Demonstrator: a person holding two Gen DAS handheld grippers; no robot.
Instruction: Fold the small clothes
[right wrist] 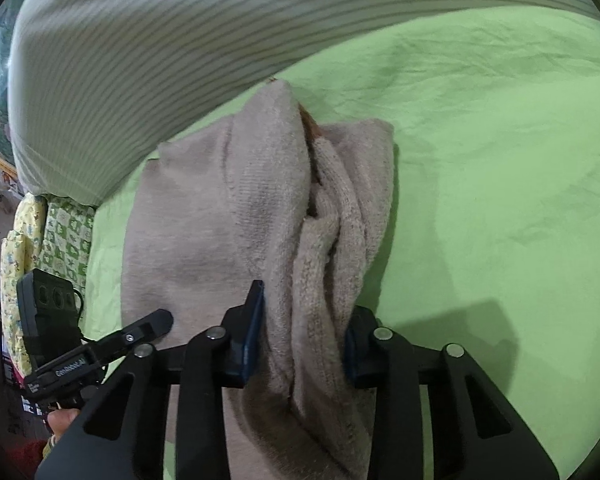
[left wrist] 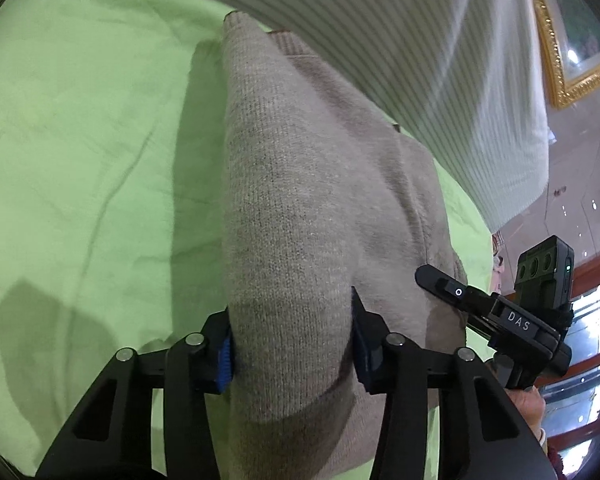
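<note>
Your left gripper (left wrist: 292,344) is clamped on a thick fold of the beige knit garment (left wrist: 300,184), the blue pads (left wrist: 225,364) pressed against the fabric at either side, at 6 o'clock in the left wrist view; the knit runs from between the fingers up toward 12 o'clock, raised as a ridge over the green sheet (left wrist: 80,140). At 4 o'clock in that view you can see your right gripper (left wrist: 440,280) beside the same garment. Your right gripper (right wrist: 304,344) is likewise closed on a bunched, rumpled part of the beige knit garment (right wrist: 260,208), gripped between its two fingers at 6 o'clock, the cloth rising toward 12 o'clock and spreading flat to 9 o'clock on the green sheet (right wrist: 500,160). Your left gripper (right wrist: 148,326) shows at 8 o'clock there. Farther off, the striped pale sleeve (left wrist: 420,40) arcs across the top of both views, and a gilt picture frame (left wrist: 556,60) sits at 2 o'clock in the left wrist view
</note>
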